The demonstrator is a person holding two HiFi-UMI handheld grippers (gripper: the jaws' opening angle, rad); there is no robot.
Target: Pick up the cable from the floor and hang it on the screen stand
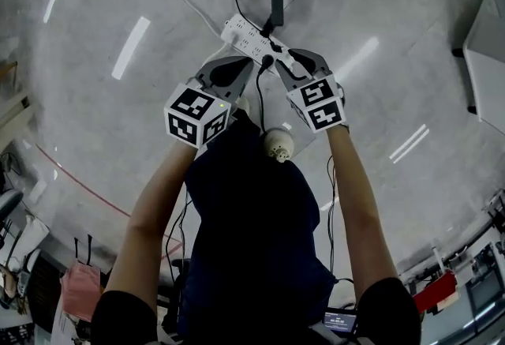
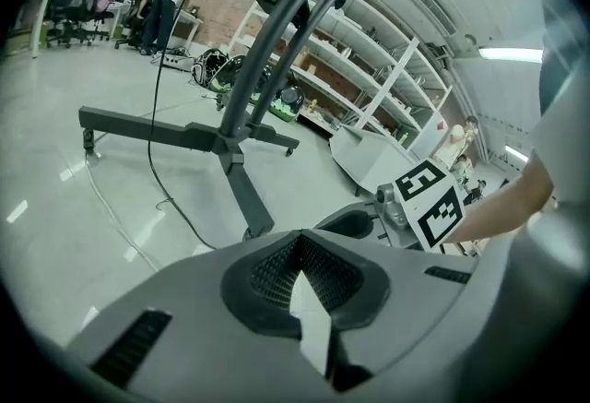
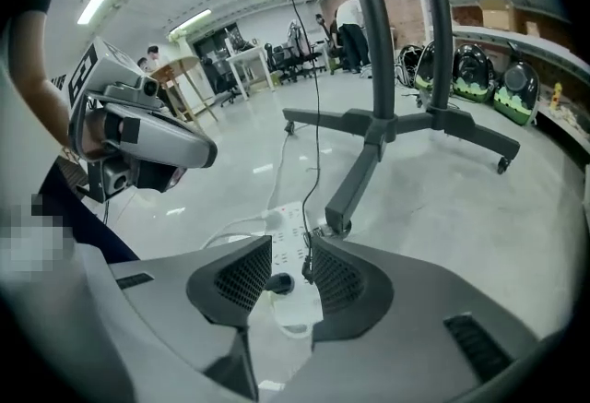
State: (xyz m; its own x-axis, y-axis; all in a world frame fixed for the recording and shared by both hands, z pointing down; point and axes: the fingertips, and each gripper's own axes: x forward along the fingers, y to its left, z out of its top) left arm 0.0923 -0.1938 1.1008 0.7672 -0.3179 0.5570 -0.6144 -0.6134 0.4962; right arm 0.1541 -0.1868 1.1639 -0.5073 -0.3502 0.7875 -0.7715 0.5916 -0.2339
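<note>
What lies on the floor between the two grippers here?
In the head view, the near end of the white power strip and the black cable plugged into it lie between the left gripper and the right gripper.

Navy top, black short sleeves; grey left claw and right claw carry black-and-white marker cubes.

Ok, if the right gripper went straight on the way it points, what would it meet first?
Probably the white power strip on the floor, near its black plug, seen between the right gripper's open jaws; depth is unclear.
</note>
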